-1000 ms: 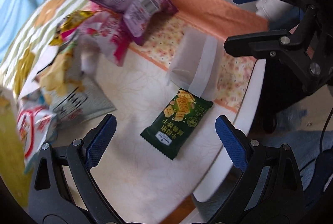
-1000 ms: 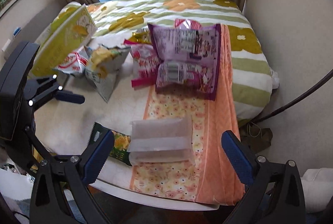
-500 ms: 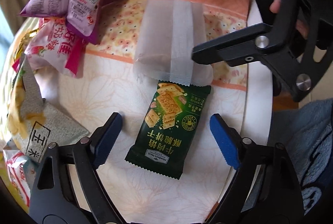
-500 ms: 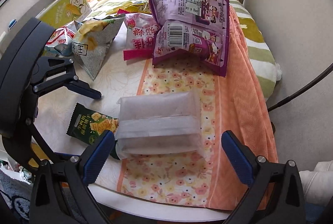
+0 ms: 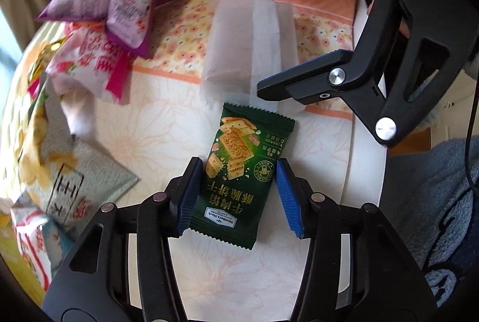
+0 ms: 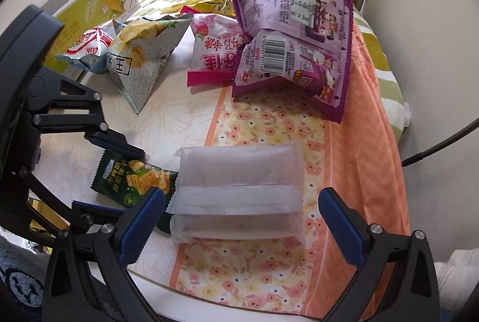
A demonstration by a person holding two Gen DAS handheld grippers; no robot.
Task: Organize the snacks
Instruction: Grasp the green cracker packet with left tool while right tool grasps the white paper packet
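Note:
A dark green cracker packet (image 5: 239, 172) lies flat on the white round table (image 5: 365, 172). My left gripper (image 5: 238, 196) points down at it and is shut on it, a blue pad pressed against each long side. The same green cracker packet (image 6: 134, 178) shows in the right wrist view between the left gripper's black fingers (image 6: 119, 145). One end of it lies tucked under a cloudy white wrapped packet (image 6: 239, 190). My right gripper (image 6: 242, 221) hangs open over this packet, its pads well clear of both ends. In the left wrist view, the right gripper (image 5: 263, 36) straddles the white packet (image 5: 251, 46).
A purple bag (image 6: 293, 46), a pink strawberry bag (image 6: 215, 49), a grey triangular bag (image 6: 143, 58), a red-and-white bag (image 6: 86, 46) and a yellow box (image 6: 98, 10) crowd the far side. An orange flowered cloth (image 6: 359, 142) covers the right part. The table's near edge is close.
My left gripper has sunk onto the green packet and its jaws have come together on it. My right gripper has dropped closer to the white packet, still open.

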